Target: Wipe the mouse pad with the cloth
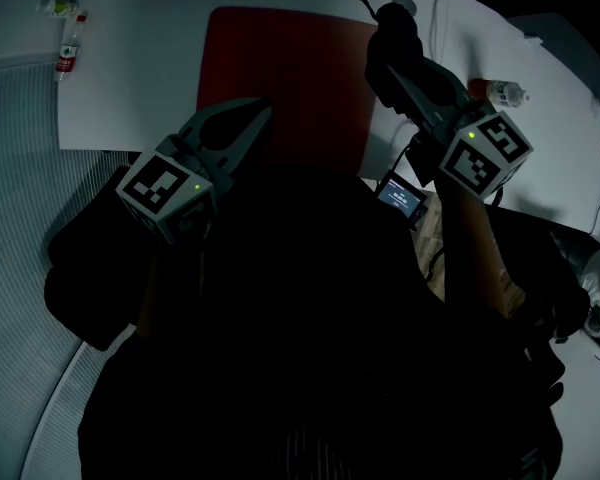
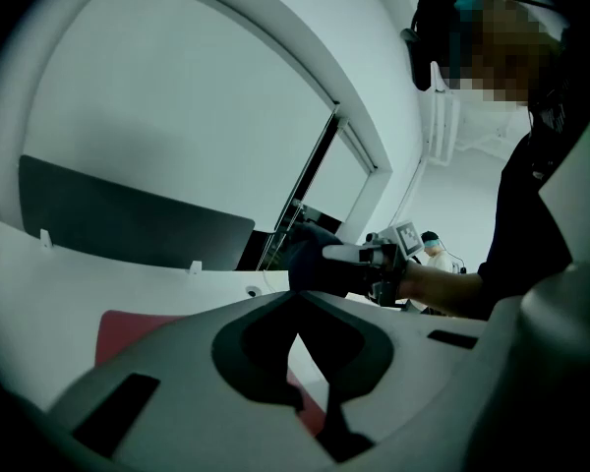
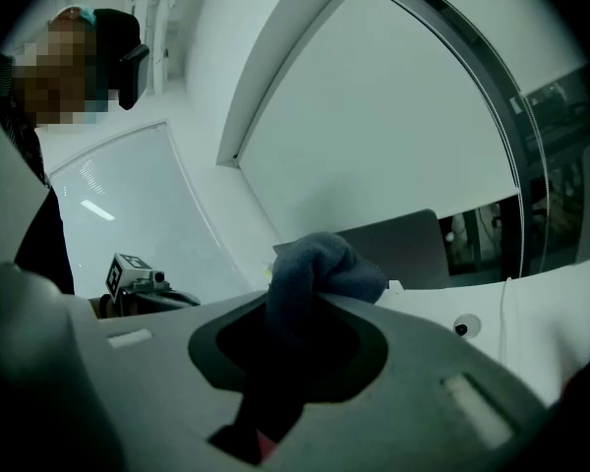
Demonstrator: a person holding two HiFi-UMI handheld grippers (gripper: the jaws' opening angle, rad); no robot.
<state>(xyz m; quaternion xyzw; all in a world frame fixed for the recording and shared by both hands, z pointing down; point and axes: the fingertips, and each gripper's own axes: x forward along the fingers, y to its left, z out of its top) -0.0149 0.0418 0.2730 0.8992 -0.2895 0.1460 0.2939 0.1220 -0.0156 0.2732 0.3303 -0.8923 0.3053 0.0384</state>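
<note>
The right gripper (image 1: 400, 68) is clamped on the dark cloth (image 3: 320, 264) at the red mouse pad's (image 1: 290, 58) 2 o'clock edge. The left gripper (image 1: 260, 113), jaws together and empty, sits at its 7 o'clock on the white worktop (image 1: 140, 78).

Red-labelled bottle (image 1: 70, 50) far left, second bottle (image 1: 502, 93) right — both on white table (image 1: 140, 78)

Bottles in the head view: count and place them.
2. One clear red-labelled plastic bottle lies far left on the white table; the other bottle, right of the right tool. More may be hidden.
</note>
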